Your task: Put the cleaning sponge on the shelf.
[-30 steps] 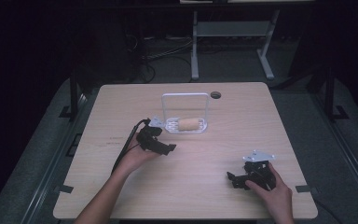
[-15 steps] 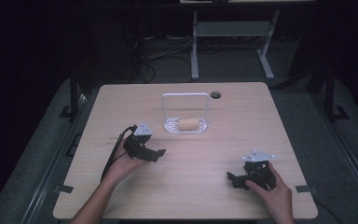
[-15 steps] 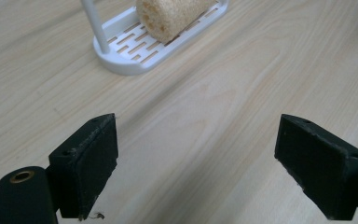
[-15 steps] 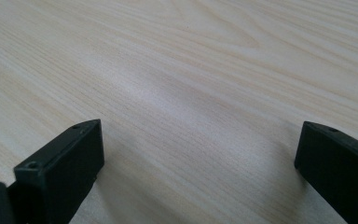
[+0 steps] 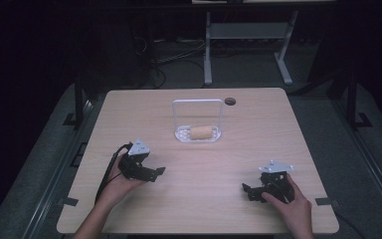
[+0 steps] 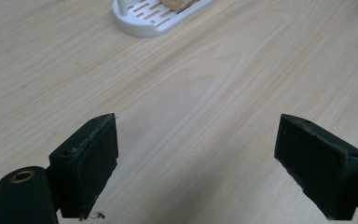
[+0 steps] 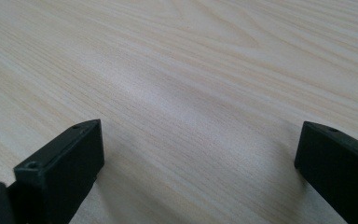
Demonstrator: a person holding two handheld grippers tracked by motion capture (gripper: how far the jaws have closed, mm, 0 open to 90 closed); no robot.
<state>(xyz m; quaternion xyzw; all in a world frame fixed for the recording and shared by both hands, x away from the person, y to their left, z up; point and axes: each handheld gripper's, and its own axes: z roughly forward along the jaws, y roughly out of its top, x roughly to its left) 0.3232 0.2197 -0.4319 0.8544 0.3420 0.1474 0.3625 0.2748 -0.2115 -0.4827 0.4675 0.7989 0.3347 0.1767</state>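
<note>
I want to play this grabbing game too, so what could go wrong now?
The bread roll lies loose in the white rack, so a clumsy squeeze might squash it or roll it out. The rack's tall handle arches over it, so a reaching left gripper could bump it and slide the light rack. Both grippers are open and empty.

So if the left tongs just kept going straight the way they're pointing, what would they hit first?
Probably nothing soon. The left tongs are open over bare table, and the white tray holding the tan roll lies ahead but off to the left of their line, so they may pass beside it. Depth is hard to judge.
</note>
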